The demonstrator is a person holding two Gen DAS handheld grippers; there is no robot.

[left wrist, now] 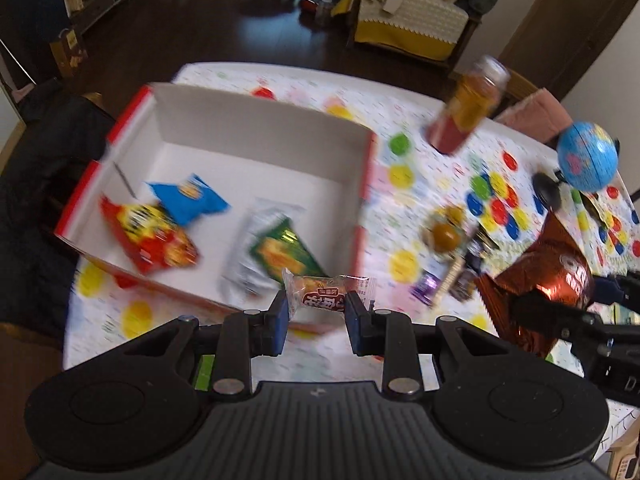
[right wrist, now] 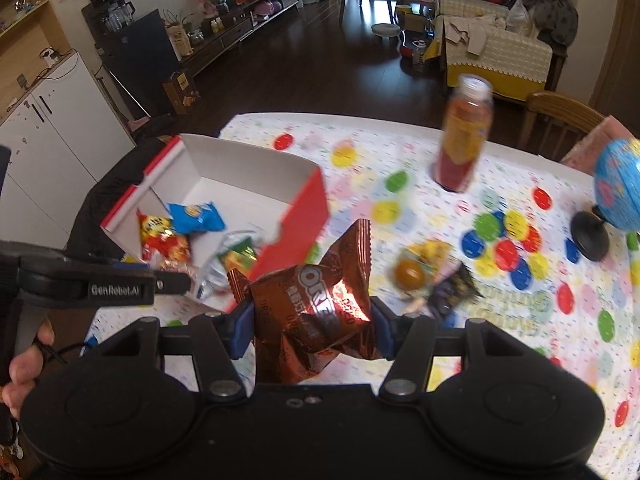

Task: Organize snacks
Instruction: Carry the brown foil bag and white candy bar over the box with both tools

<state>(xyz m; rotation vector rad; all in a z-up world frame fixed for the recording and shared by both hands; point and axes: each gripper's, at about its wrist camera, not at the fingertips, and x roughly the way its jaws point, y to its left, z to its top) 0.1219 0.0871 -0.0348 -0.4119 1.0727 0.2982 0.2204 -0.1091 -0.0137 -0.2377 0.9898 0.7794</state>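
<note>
A red-and-white cardboard box (left wrist: 224, 128) stands open on the table's left; it also shows in the right wrist view (right wrist: 240, 168). Inside lie a red packet (left wrist: 152, 236), a blue packet (left wrist: 192, 198) and a green-and-silver packet (left wrist: 276, 252). My left gripper (left wrist: 316, 312) is shut on a small orange-red snack packet (left wrist: 324, 292), held above the box's near right corner. My right gripper (right wrist: 312, 328) is shut on a brown Oreo bag (right wrist: 320, 300), held above the table right of the box; the bag also shows in the left wrist view (left wrist: 548, 276).
A bottle of red-orange drink (right wrist: 462, 140) stands at the back of the dotted tablecloth (right wrist: 400, 152). A blue globe (right wrist: 618, 188) stands at the right. A yellow-brown snack (right wrist: 410, 272) and a dark purple packet (right wrist: 452, 292) lie in the middle.
</note>
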